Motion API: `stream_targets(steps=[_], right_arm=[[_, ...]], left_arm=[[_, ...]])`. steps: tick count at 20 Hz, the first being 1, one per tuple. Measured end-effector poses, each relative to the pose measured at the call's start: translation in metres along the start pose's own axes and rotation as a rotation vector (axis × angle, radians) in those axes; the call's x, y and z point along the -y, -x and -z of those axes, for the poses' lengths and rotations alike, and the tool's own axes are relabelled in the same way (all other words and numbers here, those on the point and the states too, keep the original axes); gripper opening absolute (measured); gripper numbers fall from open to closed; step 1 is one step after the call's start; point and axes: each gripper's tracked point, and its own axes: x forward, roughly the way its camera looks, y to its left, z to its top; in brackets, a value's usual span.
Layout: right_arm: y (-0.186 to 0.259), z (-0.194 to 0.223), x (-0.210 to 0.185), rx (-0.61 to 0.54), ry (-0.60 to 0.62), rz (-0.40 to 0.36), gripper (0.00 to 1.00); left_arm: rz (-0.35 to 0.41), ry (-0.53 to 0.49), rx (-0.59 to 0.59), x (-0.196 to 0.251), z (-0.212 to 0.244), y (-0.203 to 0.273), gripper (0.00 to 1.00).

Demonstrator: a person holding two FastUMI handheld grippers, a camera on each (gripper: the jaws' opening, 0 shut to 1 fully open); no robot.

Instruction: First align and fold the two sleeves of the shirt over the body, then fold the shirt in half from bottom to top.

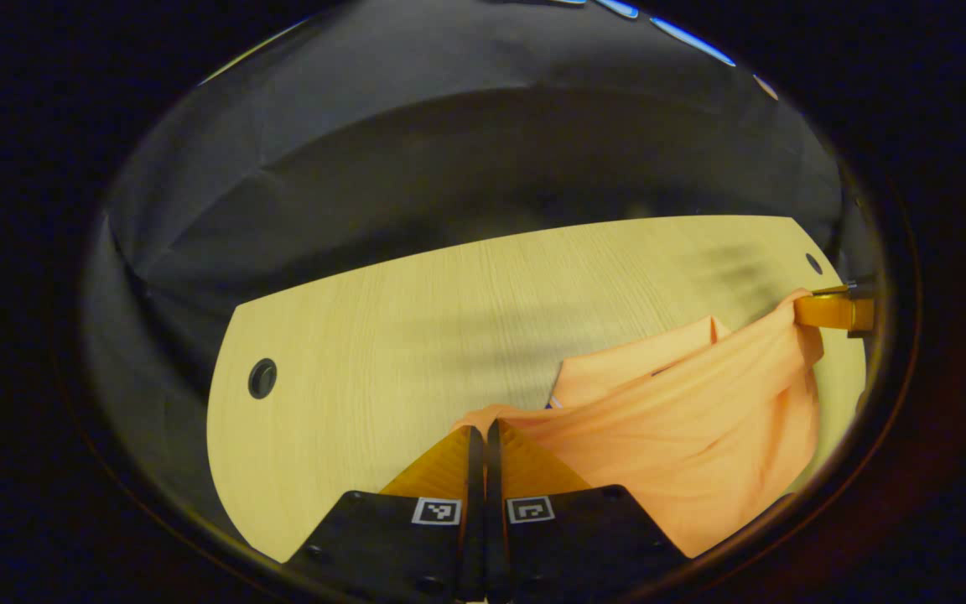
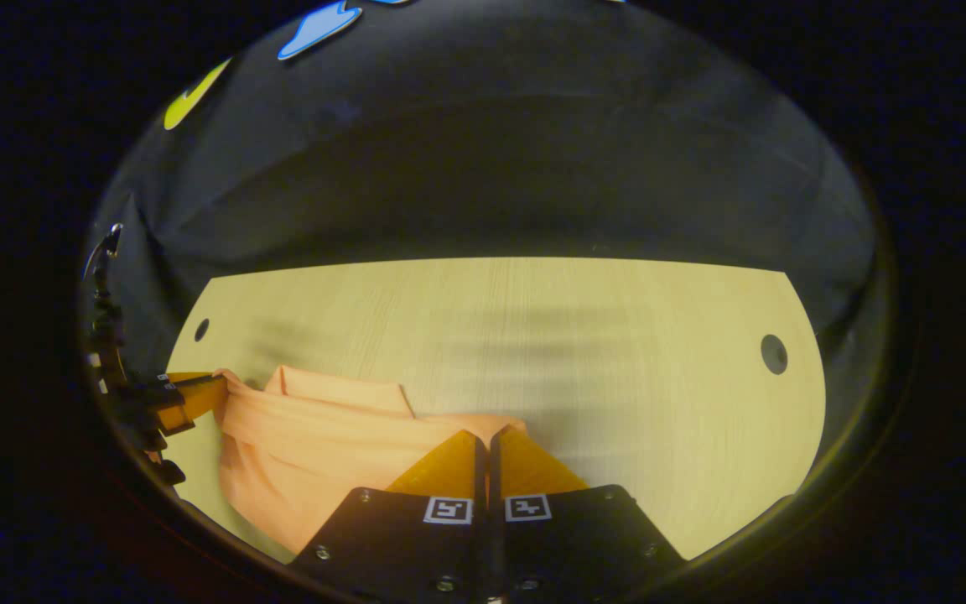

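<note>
Left tool: fingers closed together, pinching an edge of the orange shirt, cloth lifted clear of the pale wood worktop at the corner and draping rightward in a slack swag to the right tool, likewise clamped on the fabric edge. Shirt hangs between the two, lower part resting on the worktop. Judged light, thin, limp, likely to sag and crease; best held at hem corners or seams, kept taut.

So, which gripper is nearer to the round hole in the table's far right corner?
Right. The right gripper has that hole on its own side; the left gripper holds the shirt's opposite end.
</note>
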Motion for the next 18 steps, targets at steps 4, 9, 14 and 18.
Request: stream_targets(steps=[4, 9, 14, 18], right_arm=[[-0.011, 0.006, 0.004, -0.005, 0.023, 0.011, 0.00], [-0.009, 0.008, 0.005, 0.012, 0.015, 0.030, 0.06], [0.015, 0.004, 0.006, 0.037, 0.015, 0.041, 0.11], [0.046, 0.002, 0.004, 0.057, 0.002, 0.050, 0.18]], left_arm=[[0.002, 0.017, -0.011, 0.006, 0.008, -0.017, 0.08], [-0.007, 0.039, -0.004, 0.002, 0.006, -0.008, 0.19], [-0.004, 0.055, 0.014, -0.006, 0.000, 0.019, 0.50], [0.010, 0.069, 0.020, -0.001, 0.002, 0.060, 0.50]])
